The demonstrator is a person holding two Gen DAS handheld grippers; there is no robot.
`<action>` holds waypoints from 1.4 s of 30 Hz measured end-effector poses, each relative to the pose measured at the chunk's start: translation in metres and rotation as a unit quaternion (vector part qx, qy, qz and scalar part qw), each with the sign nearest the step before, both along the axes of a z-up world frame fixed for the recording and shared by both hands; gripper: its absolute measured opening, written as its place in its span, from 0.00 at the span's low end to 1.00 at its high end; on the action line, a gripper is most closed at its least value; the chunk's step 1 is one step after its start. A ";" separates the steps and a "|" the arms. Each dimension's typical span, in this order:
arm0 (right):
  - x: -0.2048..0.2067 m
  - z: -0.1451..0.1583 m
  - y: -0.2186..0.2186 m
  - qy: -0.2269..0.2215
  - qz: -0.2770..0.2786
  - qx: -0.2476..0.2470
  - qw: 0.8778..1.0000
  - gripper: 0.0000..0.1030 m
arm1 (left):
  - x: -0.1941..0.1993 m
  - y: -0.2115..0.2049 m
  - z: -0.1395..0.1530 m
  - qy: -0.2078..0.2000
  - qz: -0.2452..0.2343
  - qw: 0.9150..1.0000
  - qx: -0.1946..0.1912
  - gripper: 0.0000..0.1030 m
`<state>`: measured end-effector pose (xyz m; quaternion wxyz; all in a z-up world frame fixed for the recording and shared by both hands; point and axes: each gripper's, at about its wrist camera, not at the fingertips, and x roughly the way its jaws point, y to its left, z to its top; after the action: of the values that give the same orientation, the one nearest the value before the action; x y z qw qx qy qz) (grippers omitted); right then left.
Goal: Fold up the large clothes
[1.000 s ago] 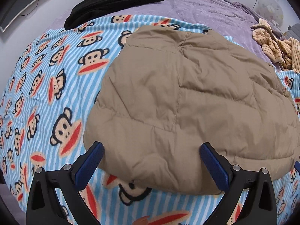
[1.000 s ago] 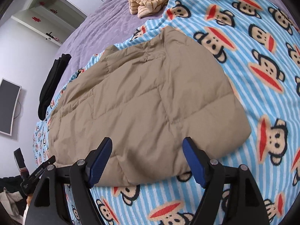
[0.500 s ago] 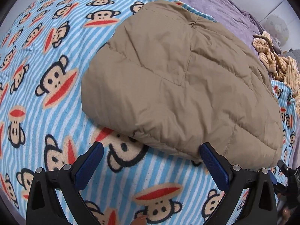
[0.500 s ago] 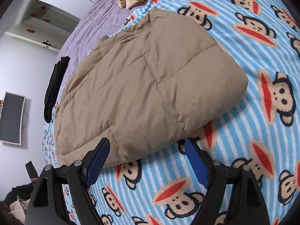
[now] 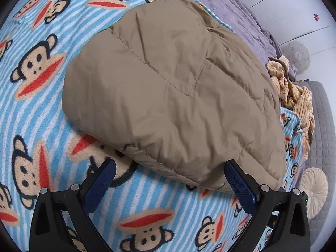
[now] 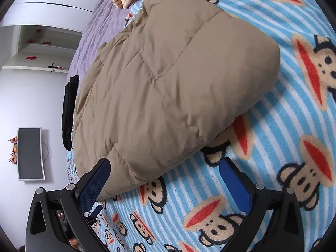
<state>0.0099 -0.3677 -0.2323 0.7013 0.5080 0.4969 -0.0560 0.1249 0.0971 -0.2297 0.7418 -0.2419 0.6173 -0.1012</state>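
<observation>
Tan quilted jacket lies folded, puffy, faintly creased, on my monkey-print blanket, its near edge at 12 o'clock. My left gripper and right gripper: both spread wide, holding nothing.

Two matte black frames, each forking into a pair of angled fingers. Left gripper: dark blue textured pads lining the inner faces, round silver screw heads along the top of the black arms, triangular cut-outs at lower left and lower right of the frame. Right gripper: same blue pads, same silver screws; a sliver of skin at bottom left.
</observation>
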 end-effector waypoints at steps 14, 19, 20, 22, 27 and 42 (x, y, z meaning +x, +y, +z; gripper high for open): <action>0.025 -0.031 -0.007 -0.044 -0.047 0.114 0.991 1.00 | 0.048 0.010 -0.020 -0.008 0.070 0.994 -0.081 1.00; 0.049 -0.046 0.001 -0.063 -0.063 0.160 0.983 1.00 | 0.065 -0.004 -0.032 -0.007 0.084 0.993 -0.079 0.98; 0.055 -0.050 0.003 -0.064 -0.063 0.162 0.983 1.00 | 0.067 -0.004 -0.032 -0.008 0.093 0.993 -0.079 0.92; 0.063 -0.056 0.006 -0.061 -0.066 0.162 0.983 1.00 | 0.073 0.000 -0.031 -0.011 0.097 0.992 -0.082 0.55; 0.069 -0.064 0.008 -0.044 -0.087 0.171 0.980 0.79 | 0.074 0.003 -0.014 -0.045 0.087 0.992 -0.081 0.25; 0.026 -0.030 0.040 -0.066 -0.064 0.141 0.986 0.28 | -0.009 0.027 0.051 -0.108 -0.049 0.993 -0.029 0.20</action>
<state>0.0354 -0.3279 -0.2622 0.6488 0.6353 0.4189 0.0042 0.1160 0.1237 -0.1784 0.7907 -0.2209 0.5417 -0.1805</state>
